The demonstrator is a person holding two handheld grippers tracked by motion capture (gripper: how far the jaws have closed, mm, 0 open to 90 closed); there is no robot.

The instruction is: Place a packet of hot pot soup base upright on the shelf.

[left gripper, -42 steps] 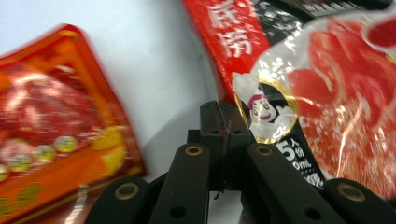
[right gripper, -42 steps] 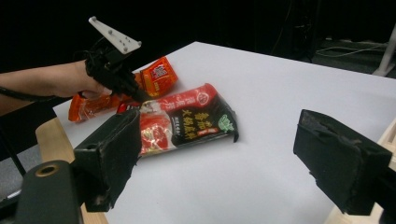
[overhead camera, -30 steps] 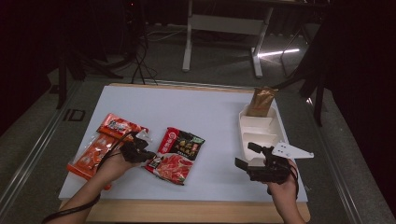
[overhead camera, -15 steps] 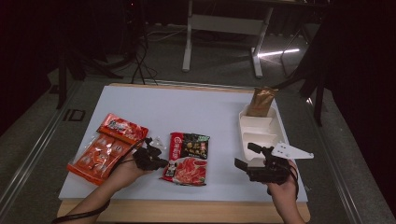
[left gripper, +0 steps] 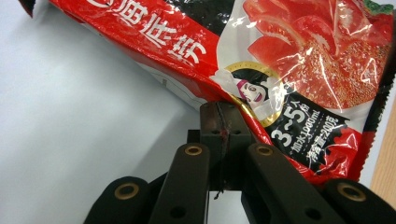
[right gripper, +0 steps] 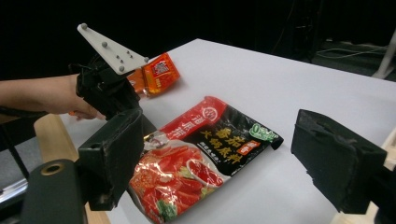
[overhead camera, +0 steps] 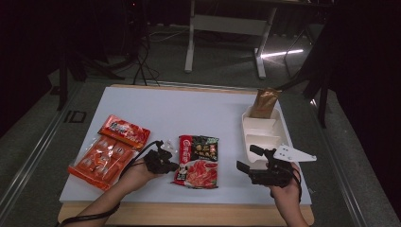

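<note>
In the high view, a red and black pouch [overhead camera: 198,161] is seen flat on the white bench [overhead camera: 189,109], between the left gripper [overhead camera: 163,163] and the right gripper [overhead camera: 253,168]; two orange packs [overhead camera: 108,151] lie left of it; a white tray [overhead camera: 260,132] with a brown bag [overhead camera: 265,101] lies right. In the left gripper view, the jaws are pressed together at the pouch [left gripper: 280,70] edge; whether film is pinched cannot be told. In the right gripper view, the right gripper [right gripper: 233,154] is held wide apart over the pouch [right gripper: 196,154].
</note>
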